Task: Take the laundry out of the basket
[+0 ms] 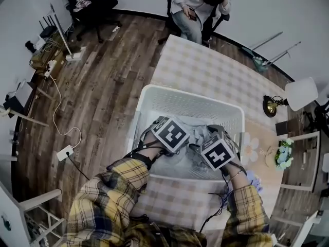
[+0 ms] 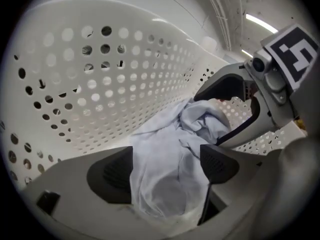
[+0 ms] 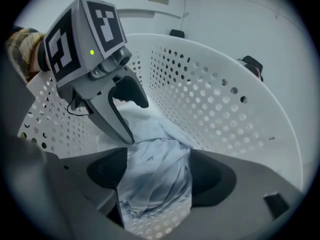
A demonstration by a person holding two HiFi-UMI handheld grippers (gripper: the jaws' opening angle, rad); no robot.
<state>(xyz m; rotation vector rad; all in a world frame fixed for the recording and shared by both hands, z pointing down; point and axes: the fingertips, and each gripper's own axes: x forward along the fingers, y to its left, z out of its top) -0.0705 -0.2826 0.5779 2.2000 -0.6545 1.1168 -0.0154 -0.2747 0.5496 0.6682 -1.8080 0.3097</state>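
A white perforated laundry basket (image 1: 154, 94) stands on the checked table. Pale blue-white laundry (image 1: 198, 137) lies crumpled in its bottom. Both grippers reach down into the basket side by side. My left gripper (image 2: 165, 171) is open, its jaws wide apart, with a fold of the laundry (image 2: 160, 164) lying between the pads. My right gripper (image 3: 157, 171) is open too, straddling another bunch of the same cloth (image 3: 155, 174). Each gripper shows in the other's view: the right gripper (image 2: 212, 116) and the left gripper (image 3: 134, 120) both hang over the cloth.
The basket's walls (image 2: 100, 84) close in around both grippers. A person (image 1: 198, 6) sits on a chair at the table's far end. A lamp (image 1: 272, 104) and flowers (image 1: 282, 156) are at the right. An office chair (image 1: 87, 6) and cables (image 1: 61, 112) are on the wood floor at the left.
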